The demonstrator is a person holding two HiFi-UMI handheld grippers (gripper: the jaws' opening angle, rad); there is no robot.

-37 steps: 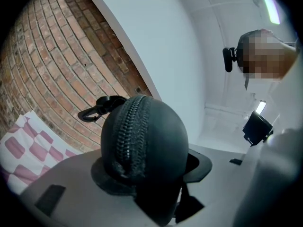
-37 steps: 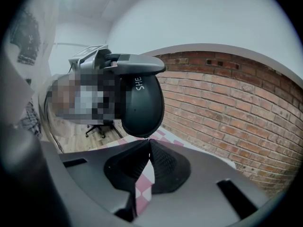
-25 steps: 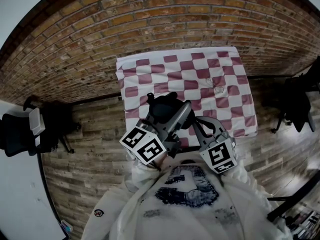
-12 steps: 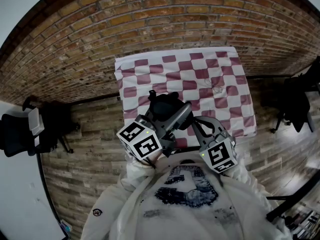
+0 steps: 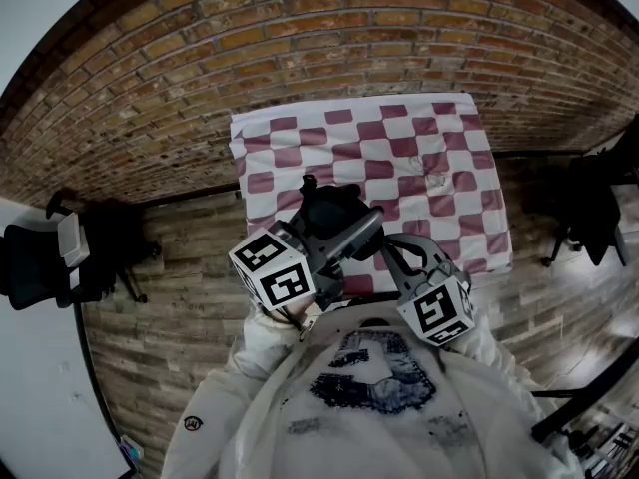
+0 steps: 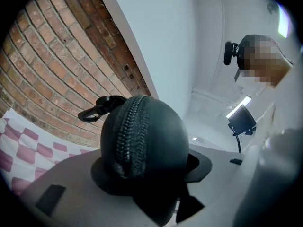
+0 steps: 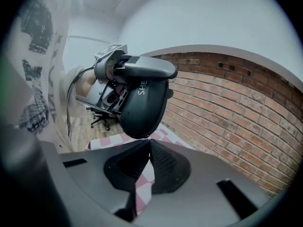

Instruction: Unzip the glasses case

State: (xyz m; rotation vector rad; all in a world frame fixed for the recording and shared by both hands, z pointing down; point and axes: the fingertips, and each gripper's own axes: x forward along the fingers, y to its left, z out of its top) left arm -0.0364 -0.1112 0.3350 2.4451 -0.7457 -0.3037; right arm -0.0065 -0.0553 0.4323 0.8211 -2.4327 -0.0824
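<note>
The black glasses case (image 5: pixel 329 213) is held up over the near edge of the table. My left gripper (image 5: pixel 334 242) is shut on it. In the left gripper view the case (image 6: pixel 142 136) fills the space between the jaws, its zipper (image 6: pixel 128 131) runs closed over the rounded end, and a black clip (image 6: pixel 97 109) hangs off the top. My right gripper (image 5: pixel 384 245) comes in from the right. In its own view the right gripper (image 7: pixel 149 140) is shut, its tips meeting at the lower end of the case (image 7: pixel 142 98) on a small pale bit of the zipper pull.
A table with a red-and-white chequered cloth (image 5: pixel 399 148) stands against the brick wall (image 5: pixel 329 38). Black office chairs stand at the left (image 5: pixel 40 267) and at the right (image 5: pixel 594 208) on the wood floor. The person's white sweatshirt (image 5: pixel 369 407) is right under the grippers.
The left gripper's marker cube has swung left and slightly up, and the case has turned a little with it. The right gripper has stayed where it was.
</note>
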